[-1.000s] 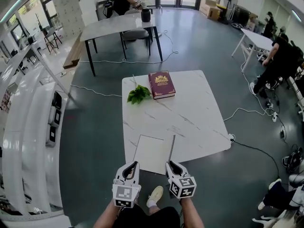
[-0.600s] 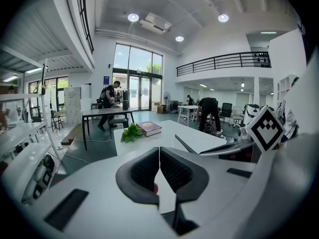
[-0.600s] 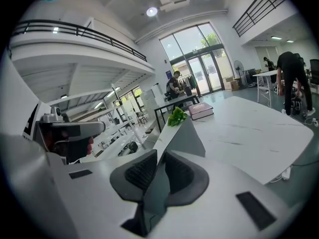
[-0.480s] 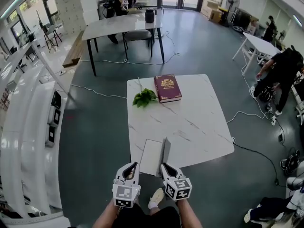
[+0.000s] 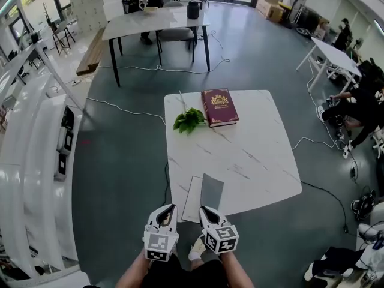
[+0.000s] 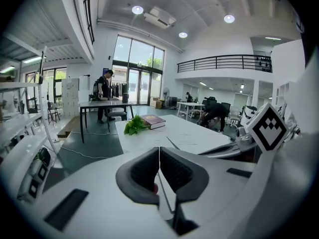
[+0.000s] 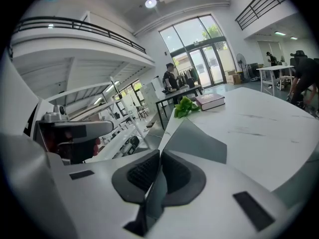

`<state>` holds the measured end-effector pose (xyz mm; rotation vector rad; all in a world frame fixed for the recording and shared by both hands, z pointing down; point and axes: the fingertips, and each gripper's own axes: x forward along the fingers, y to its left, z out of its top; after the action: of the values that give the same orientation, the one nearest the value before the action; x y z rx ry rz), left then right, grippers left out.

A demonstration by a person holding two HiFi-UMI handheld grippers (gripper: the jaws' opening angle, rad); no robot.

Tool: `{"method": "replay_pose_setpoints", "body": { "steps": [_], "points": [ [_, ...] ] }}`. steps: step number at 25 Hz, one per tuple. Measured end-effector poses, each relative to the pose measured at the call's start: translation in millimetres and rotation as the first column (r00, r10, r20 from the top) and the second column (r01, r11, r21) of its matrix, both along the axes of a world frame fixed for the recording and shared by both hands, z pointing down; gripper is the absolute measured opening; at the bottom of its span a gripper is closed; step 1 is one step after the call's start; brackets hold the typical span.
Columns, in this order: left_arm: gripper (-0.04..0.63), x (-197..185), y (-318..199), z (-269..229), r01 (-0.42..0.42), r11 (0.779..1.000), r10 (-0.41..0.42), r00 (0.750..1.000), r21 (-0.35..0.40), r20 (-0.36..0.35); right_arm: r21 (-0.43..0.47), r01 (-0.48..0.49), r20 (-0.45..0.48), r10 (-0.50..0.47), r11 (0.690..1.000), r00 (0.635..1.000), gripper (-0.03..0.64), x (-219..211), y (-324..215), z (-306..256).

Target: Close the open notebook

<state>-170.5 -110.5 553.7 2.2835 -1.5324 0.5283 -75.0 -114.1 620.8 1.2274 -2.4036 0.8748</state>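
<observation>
The notebook lies at the near edge of the white marble table (image 5: 252,143). Its white left page (image 5: 192,200) lies flat, and its grey cover (image 5: 212,191) is raised and leans left over that page. My right gripper (image 5: 206,211) pinches the cover's near edge, its jaws still closing; in the right gripper view the grey sheet (image 7: 197,141) runs out from between the pads of the right gripper (image 7: 160,157). My left gripper (image 5: 167,212) sits at the notebook's near left corner. In the left gripper view the left gripper (image 6: 159,152) is shut with a thin white sheet edge between its pads.
A dark red hardback book (image 5: 219,107) and a sprig of green leaves (image 5: 188,120) lie at the table's far side. White shelving (image 5: 36,137) stands to the left. Cables cross the grey floor. People stand at other tables (image 5: 153,20) farther off.
The grey cover has swung from standing upright to leaning left over the white page. Both grippers have drawn closer together, and less of the page shows.
</observation>
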Motion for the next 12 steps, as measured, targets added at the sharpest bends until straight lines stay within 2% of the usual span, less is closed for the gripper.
{"method": "replay_pose_setpoints", "body": {
  "steps": [12],
  "points": [
    [0.025, -39, -26, 48, -0.011, 0.996, 0.008, 0.999, -0.092, -0.038, -0.08, 0.028, -0.12, -0.037, 0.996, 0.992, 0.035, -48, -12, 53]
  ]
}}
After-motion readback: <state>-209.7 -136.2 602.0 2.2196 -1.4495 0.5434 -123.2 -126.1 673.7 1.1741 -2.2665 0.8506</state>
